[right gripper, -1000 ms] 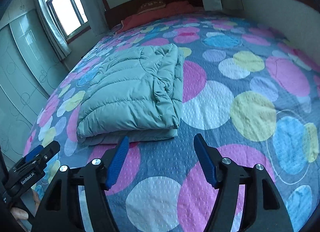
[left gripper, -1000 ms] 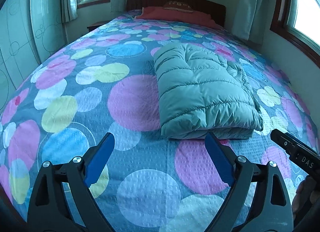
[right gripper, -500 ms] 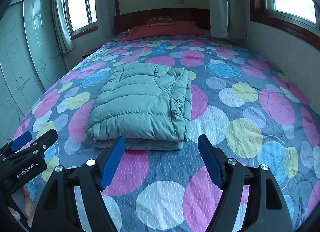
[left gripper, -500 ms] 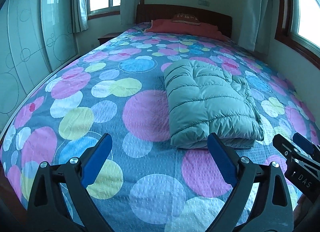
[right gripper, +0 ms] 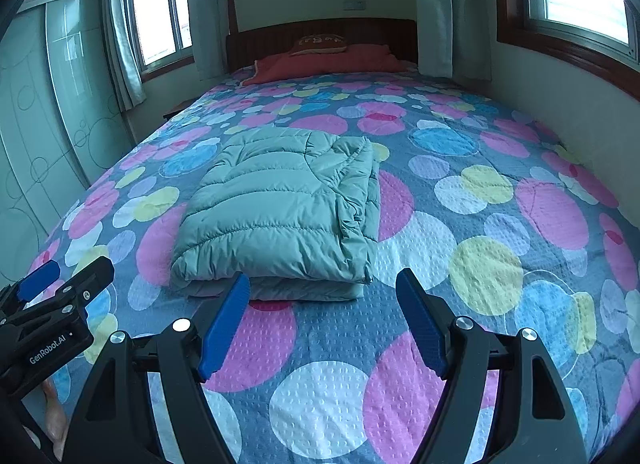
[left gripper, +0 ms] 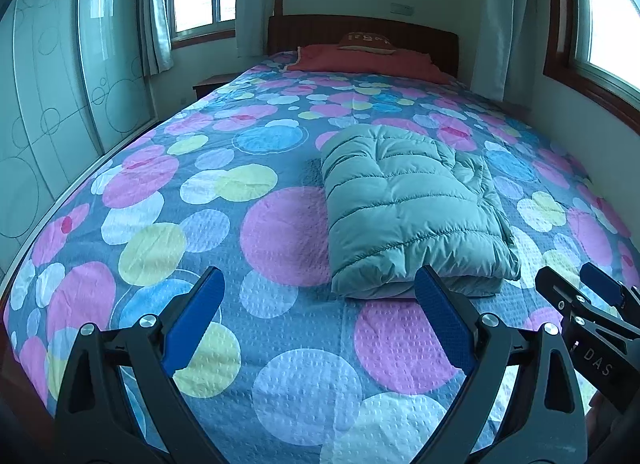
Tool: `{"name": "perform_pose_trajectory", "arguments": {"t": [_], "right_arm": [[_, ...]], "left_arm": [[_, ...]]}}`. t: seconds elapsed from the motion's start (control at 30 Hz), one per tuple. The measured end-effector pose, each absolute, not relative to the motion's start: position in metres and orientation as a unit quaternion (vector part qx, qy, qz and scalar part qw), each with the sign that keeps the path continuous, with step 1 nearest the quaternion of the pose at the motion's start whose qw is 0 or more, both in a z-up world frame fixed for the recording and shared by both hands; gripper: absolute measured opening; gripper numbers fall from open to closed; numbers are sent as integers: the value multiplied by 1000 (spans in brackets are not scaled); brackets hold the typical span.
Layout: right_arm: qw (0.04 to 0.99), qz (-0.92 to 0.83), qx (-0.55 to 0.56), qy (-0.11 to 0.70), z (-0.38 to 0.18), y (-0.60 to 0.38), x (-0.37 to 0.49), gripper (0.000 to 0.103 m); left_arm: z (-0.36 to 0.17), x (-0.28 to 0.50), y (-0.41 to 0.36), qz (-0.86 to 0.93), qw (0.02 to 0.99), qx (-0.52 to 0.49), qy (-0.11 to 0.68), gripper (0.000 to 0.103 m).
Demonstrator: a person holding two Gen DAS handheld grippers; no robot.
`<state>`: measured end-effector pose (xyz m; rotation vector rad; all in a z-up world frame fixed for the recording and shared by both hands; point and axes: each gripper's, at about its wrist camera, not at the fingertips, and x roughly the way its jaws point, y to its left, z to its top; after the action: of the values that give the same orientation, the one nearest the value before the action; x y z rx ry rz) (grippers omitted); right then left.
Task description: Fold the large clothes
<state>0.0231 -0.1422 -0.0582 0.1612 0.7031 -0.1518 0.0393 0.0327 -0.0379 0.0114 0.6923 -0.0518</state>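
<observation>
Bedroom walls, curtained windows and a dark wooden headboard (left gripper: 362,29) frame a wide bed (left gripper: 224,191) under a spread of pink, blue and yellow circles, with a red pillow (left gripper: 364,59) at the far end. On the spread, nearer the foot than the head, lies the green puffer jacket (left gripper: 408,207), already folded into a thick, tidy rectangle. Its long axis runs up the bed toward the headboard, and its short folded edge faces both cameras.

From the left gripper (left gripper: 318,318) the jacket lies ahead and to the right, its near edge just past the right-hand pad. From the right gripper (right gripper: 322,322) it lies ahead and to the left, its near edge just beyond the left-hand pad. So the bundle sits between the two hands, neither clearly nearer, and any further fold or lift would likely take the near corners, one to each hand.

Both sets of jaws stand wide apart with nothing between them, over bare bedspread and clear of the jacket.
</observation>
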Motion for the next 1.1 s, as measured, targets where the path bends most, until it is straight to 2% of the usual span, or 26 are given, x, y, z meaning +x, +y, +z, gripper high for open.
{"name": "perform_pose_trajectory", "arguments": {"t": [1.1], "right_arm": [[937,-79,76,332,-49,-144,18,74]], "left_arm": [[-27,36,21,-22,943,10,333,96]]}}
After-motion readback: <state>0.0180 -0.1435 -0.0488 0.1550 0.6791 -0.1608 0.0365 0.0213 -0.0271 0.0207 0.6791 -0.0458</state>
